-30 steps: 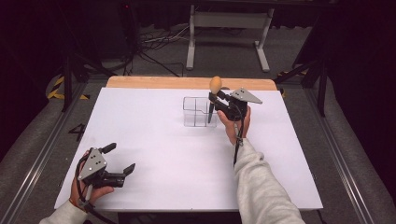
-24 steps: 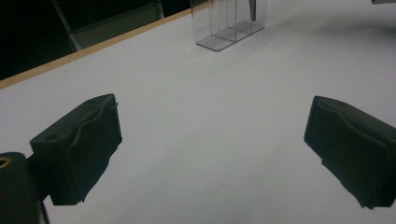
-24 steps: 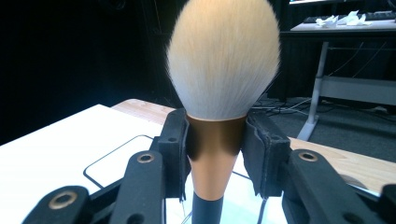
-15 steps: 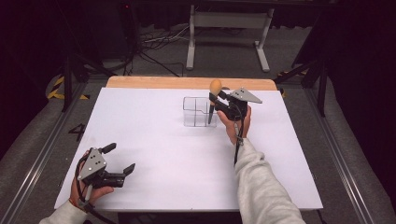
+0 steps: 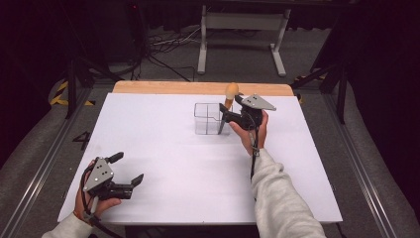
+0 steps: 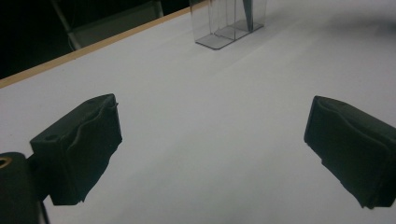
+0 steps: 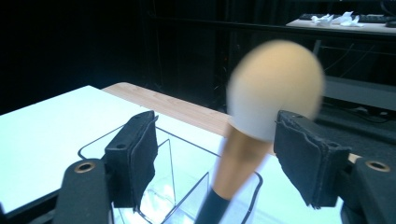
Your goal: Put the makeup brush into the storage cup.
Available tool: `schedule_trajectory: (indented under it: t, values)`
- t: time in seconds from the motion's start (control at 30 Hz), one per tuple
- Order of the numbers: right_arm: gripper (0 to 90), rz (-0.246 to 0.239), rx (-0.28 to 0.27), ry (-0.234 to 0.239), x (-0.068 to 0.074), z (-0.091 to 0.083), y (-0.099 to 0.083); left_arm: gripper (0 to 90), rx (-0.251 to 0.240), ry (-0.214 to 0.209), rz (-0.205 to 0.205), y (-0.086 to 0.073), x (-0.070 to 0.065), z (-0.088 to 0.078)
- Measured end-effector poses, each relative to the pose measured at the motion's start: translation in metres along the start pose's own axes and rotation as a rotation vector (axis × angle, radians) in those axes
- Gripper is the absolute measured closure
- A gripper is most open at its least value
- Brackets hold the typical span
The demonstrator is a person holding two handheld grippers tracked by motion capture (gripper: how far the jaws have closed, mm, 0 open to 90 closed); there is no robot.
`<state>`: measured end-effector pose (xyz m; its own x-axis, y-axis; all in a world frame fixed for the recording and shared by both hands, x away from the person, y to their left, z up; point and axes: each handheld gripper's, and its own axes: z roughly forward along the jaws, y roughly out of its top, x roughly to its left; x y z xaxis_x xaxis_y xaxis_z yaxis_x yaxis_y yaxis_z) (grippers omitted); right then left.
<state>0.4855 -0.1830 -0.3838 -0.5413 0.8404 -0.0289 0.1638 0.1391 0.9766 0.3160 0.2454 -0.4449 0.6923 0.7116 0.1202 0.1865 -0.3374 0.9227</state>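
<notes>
We have stood the makeup brush (image 7: 254, 154) in the clear organizer (image 7: 168, 186) between our right gripper's (image 7: 219, 158) just-opened jaws, leaving only withdrawal, while our left gripper (image 6: 212, 154) rests open and empty.

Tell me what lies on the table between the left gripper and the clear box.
Nothing: in the high view, only bare white table lies between the left gripper and the clear box.

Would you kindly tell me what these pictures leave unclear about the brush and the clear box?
- Brush: blurred in the right gripper view; its lower end is cut off by the bottom edge.
- Box: top cut off by the left gripper view's upper edge.
- Box compartments: too small to count in the high view.
</notes>
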Motion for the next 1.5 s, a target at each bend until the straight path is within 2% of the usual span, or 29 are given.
schedule_trajectory:
  t: [0.47,0.73,1.1,1.33,1.5]
  values:
    - [16.8,-0.022,0.0,-0.038,0.001,-0.011,0.007,4.5,-0.005,0.001,-0.003,0.0,0.0,0.0]
    - [14.9,-0.075,0.012,-0.059,0.006,-0.016,0.013,4.4,0.001,0.001,0.002,0.0,0.0,0.0]
    - [14.3,-0.123,0.025,-0.078,0.005,-0.028,0.018,4.4,0.002,0.006,0.0,0.0,-0.001,0.002]
    - [14.2,-0.129,0.032,-0.081,0.004,-0.037,0.019,4.3,0.0,0.012,-0.001,0.0,-0.001,0.001]
    - [14.1,-0.134,0.039,-0.08,0.003,-0.044,0.018,4.5,0.005,0.0,0.005,0.001,-0.001,0.001]
